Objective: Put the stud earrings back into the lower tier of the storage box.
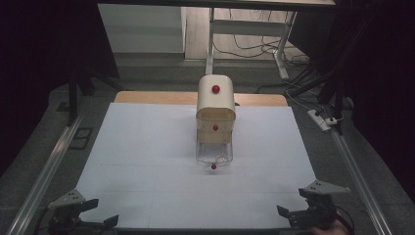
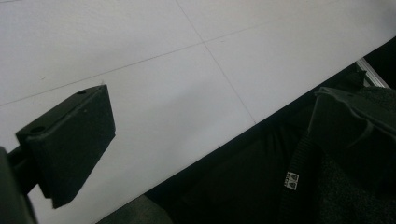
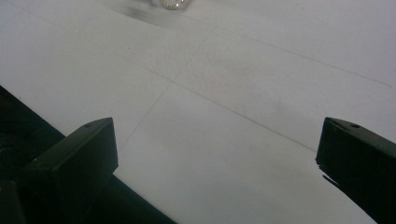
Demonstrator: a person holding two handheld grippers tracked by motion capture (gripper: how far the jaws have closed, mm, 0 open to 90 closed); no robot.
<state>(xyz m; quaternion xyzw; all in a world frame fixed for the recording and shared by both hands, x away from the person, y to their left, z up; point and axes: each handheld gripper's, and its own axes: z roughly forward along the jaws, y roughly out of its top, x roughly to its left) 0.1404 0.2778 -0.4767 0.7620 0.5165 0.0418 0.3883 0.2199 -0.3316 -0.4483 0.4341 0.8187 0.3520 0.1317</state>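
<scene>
A small cream box with a rounded top stands at the middle of the white table. It has a red knob on its top cover and another on its front. A clear drawer with a red knob sticks out of its base toward me, and a small pale item lies inside it. My left gripper rests at the table's near left corner, open and holding nothing. At the near right corner my right gripper is open too, with only bare table between its fingers.
A wooden strip runs along the table's far edge. Metal rails flank both sides. A desk frame and cables stand on the floor behind. The clear drawer's edge shows far ahead in the right gripper view.
</scene>
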